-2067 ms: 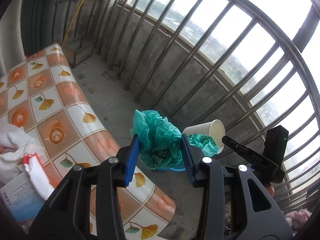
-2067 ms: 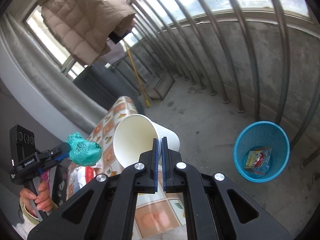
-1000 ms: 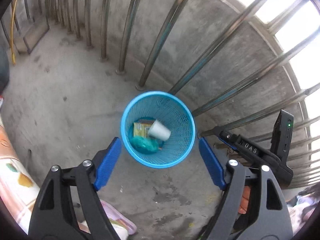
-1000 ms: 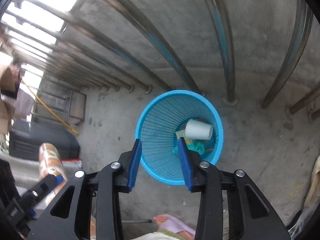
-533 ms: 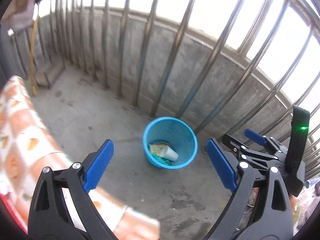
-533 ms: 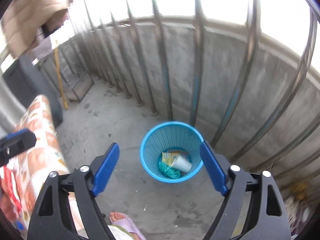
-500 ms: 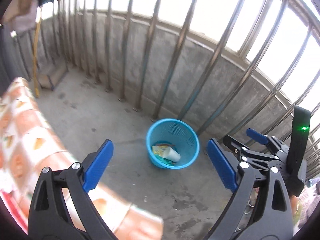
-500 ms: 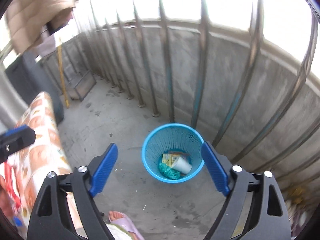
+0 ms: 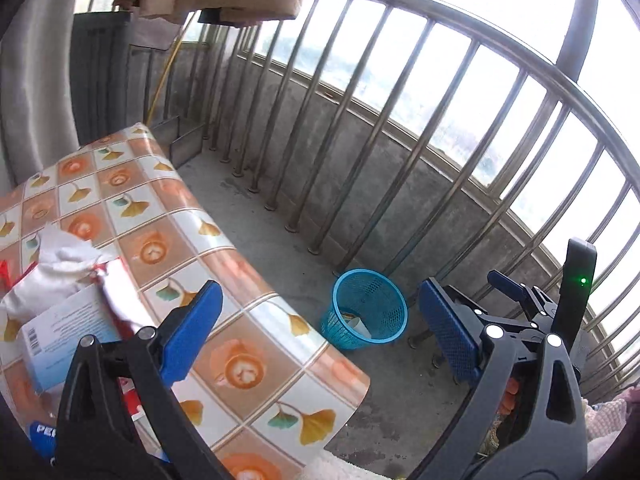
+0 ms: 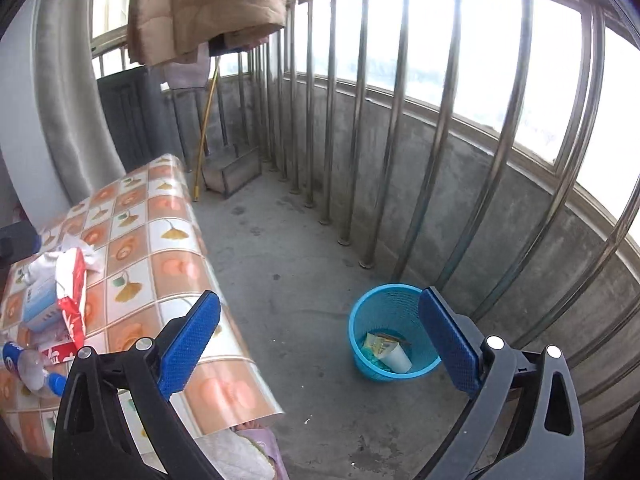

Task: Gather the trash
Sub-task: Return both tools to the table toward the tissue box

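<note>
- The left gripper (image 9: 320, 334) stands wide open with nothing between its blue pads; its jaws have just been opening further.
- The right gripper (image 10: 320, 340) is also wide open and empty, and its jaws have just been opening too.
- The blue mesh bin (image 10: 394, 332) stands on the concrete floor (image 10: 288, 272), near the foot of the metal railing (image 10: 360, 120) and apart from the table (image 10: 172, 240).
- Inside the bin lie a white paper cup (image 10: 396, 359) on its side, a yellow packet (image 10: 380, 343) and something green under them.
- On the table, which has a cloth with orange squares and yellow leaves, more trash is waiting: a crumpled white bag (image 9: 56, 268), a red and white wrapper (image 10: 72, 292), a light blue carton (image 9: 68, 336) and a plastic bottle (image 10: 28, 368) with a blue label.
- In the left wrist view, the right gripper appears at the right edge, beside the bin, with a green light on its device.
- A beige padded jacket (image 10: 204, 4) hangs over the railing at the far end.
</note>
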Demonstrator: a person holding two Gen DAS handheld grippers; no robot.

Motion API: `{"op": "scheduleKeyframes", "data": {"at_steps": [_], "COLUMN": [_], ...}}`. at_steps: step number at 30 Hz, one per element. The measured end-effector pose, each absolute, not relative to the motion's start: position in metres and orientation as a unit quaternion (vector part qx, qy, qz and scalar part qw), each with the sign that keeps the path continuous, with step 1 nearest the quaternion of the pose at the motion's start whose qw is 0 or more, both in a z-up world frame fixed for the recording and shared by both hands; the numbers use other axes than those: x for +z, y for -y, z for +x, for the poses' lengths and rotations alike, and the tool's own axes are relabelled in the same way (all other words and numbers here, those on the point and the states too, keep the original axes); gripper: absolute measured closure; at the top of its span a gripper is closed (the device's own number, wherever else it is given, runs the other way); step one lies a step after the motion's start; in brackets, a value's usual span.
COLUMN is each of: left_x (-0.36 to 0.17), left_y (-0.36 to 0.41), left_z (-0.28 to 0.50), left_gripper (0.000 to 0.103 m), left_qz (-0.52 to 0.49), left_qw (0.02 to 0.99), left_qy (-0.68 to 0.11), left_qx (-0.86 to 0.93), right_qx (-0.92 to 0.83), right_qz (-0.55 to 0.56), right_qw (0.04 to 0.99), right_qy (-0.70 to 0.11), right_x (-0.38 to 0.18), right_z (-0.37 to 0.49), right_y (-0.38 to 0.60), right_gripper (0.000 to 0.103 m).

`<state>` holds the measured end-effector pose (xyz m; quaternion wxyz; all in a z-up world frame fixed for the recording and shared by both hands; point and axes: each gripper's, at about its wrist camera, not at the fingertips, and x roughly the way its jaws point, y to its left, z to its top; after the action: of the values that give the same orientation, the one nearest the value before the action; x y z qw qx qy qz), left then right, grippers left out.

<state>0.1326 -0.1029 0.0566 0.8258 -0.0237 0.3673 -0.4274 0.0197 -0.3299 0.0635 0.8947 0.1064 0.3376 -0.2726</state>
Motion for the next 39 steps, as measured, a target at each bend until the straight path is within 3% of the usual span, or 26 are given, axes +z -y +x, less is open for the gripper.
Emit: {"op": "scheduleKeyframes", "data": {"at_steps": [11, 17, 26, 39], "left_x": [0.046, 0.032, 0.005, -0.007], "left_y": [-0.081, -0.133, -0.139, -0.074], "left_z": [0.139, 0.138, 0.155, 0.226], "left_gripper": [0.009, 0.009, 0.009, 0.009], "left_qz": [-0.12, -0.114, -0.089, 0.112], "left_qw": [0.881, 0.905, 0.907, 0.833], "left_qy": [-0.346, -0.332, -0.338, -0.39], "left_qx": [-0.3, -0.239, -0.235, -0.376], "right_qx": [-0.166, -0.064, 0.074, 0.089], "right_qz": [0.075, 0.11, 0.174, 0.229], "right_qw": [0.935, 0.947, 0.919, 0.865], "right_qy": [-0.303, -0.295, -0.347, -0.436], "right_x": [0.074, 0.073, 0.059, 0.023], "right_z": [0.054, 0.074, 0.11, 0.159], "right_y": [0.239, 0.205, 0.164, 0.159], "right_gripper": [0.006, 0.006, 0.008, 0.033]}}
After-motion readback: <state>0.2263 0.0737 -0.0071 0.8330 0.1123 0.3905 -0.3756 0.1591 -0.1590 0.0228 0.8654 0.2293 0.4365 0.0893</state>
